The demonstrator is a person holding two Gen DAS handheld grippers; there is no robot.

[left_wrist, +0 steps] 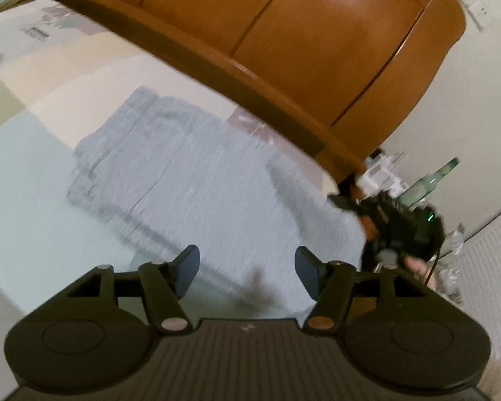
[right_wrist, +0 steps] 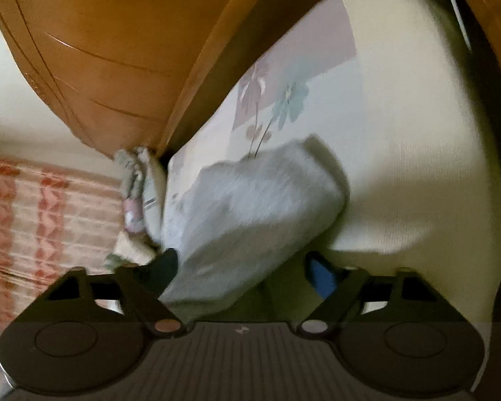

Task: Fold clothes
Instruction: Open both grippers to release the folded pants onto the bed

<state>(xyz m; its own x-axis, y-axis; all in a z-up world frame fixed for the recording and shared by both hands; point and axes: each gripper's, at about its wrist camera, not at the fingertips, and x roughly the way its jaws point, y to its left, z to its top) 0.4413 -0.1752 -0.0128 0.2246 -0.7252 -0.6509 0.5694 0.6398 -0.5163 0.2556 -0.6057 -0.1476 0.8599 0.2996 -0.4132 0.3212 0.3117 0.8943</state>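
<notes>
The fingers of the left gripper [left_wrist: 247, 272] are standing wide apart, and nothing is sitting between their dark, flat pads [left_wrist: 187, 269]. They are hovering above the near end of the grey garment [left_wrist: 197, 180] and I cannot see them touching it. The fingers of the right gripper [right_wrist: 247, 274] are also spread wide. The left one is lying against the edge of the same grey garment [right_wrist: 247, 207], whose cloth is reaching into the gap between the two fingers, but the jaws are not clamping it. The right pad [right_wrist: 322, 275] is showing a blue face.

Going from left to right in the left wrist view, the bedsheet [left_wrist: 33, 173] is lying smooth, in pale blocks of cream, green and mauve with a flower print. The grey garment is lying flat on it, already folded into a long shape with soft, layered edges on its left side; the fabric is looking like a fine knit, though the blur is hiding the weave. Behind it the wooden headboard [left_wrist: 317, 43] is curving, glossy and orange-brown, with thin grooves. Further right the right gripper [left_wrist: 400, 224] is appearing as a black body with a small green light, held by a hand [left_wrist: 417, 265] at the garment's far end. A green glass bottle [left_wrist: 427, 180] is standing behind it.

In the right wrist view, a patterned red and white cloth [right_wrist: 33, 227] is filling the left side, then the garment is bulging in a rounded fold on the floral bedsheet [right_wrist: 400, 167].
</notes>
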